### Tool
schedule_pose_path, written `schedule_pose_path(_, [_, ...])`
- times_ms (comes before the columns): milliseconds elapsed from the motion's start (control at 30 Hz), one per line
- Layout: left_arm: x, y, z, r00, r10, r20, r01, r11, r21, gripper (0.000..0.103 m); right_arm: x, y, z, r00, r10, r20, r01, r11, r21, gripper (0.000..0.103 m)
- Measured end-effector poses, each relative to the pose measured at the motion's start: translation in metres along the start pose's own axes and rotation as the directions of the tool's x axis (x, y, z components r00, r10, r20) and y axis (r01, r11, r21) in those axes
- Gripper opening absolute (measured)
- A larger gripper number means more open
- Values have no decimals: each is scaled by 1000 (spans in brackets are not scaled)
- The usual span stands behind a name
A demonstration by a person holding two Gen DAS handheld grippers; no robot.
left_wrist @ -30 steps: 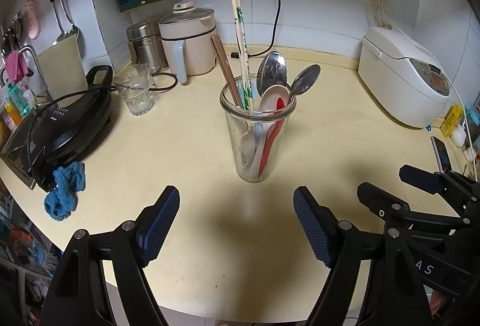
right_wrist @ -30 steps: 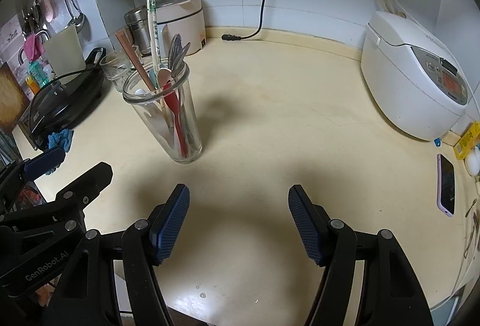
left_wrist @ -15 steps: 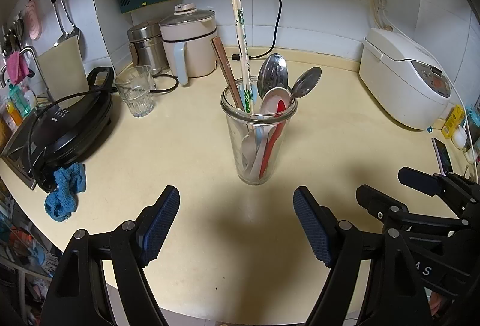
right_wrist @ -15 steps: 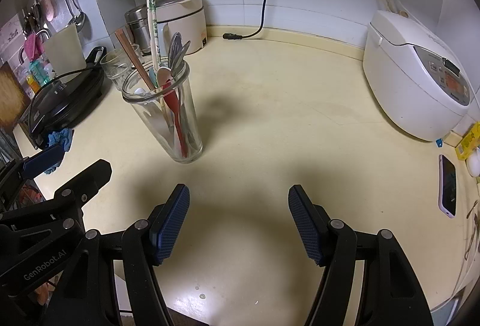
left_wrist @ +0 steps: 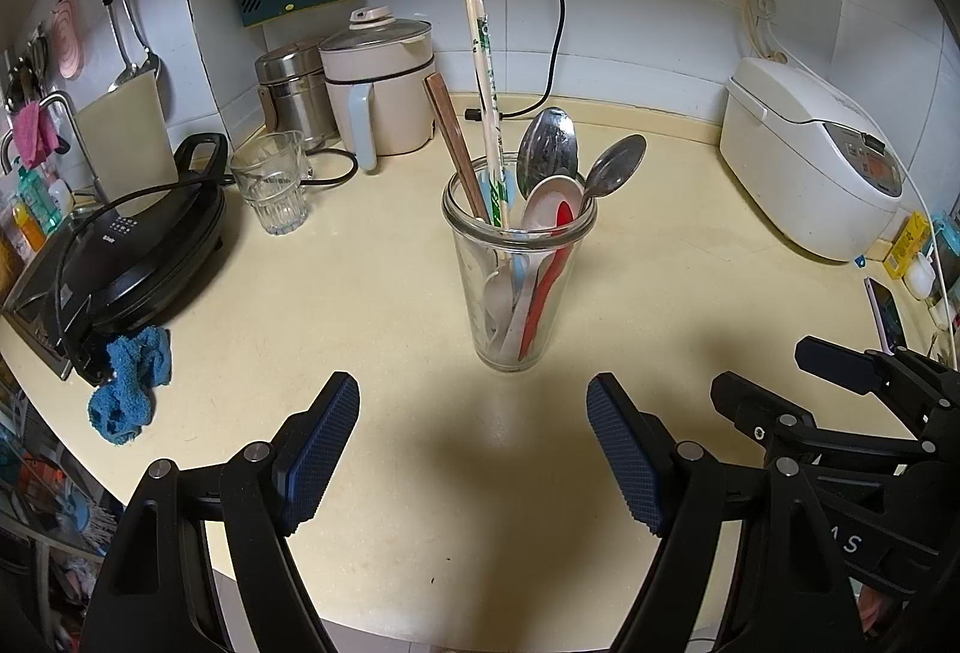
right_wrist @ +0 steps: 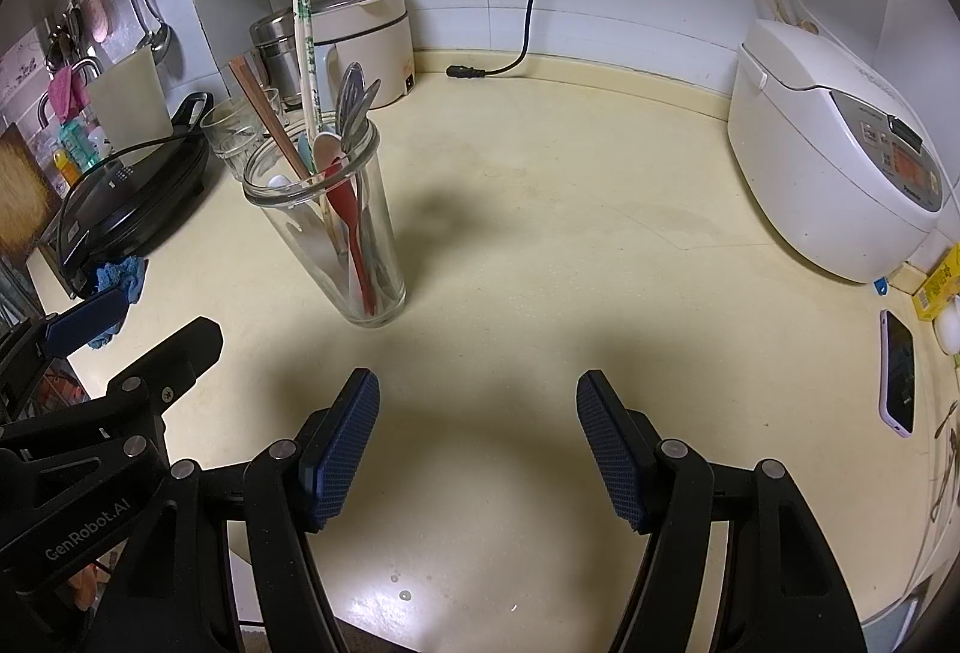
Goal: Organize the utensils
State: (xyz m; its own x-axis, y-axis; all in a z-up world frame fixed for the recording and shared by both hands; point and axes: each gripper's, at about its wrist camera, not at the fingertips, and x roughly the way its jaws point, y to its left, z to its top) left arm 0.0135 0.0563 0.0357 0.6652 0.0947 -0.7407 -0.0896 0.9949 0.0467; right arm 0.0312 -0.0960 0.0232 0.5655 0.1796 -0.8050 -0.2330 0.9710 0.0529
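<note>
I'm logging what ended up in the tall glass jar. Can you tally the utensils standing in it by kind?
In the glass jar:
Metal spoons: 2
Red spoon: 1
White spoons: 2, as far as the glass lets me tell
Wrapped chopsticks: 1 pack
Brown chopsticks: 1 pair
Total: 7
</note>
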Motion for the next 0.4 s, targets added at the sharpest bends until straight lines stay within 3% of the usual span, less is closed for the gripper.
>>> schedule_pose_path(400, [-3,-5,-1,997,4,75,-7,999,32,82,10,1,-2,1000,12,-23,-12,1000,1,69])
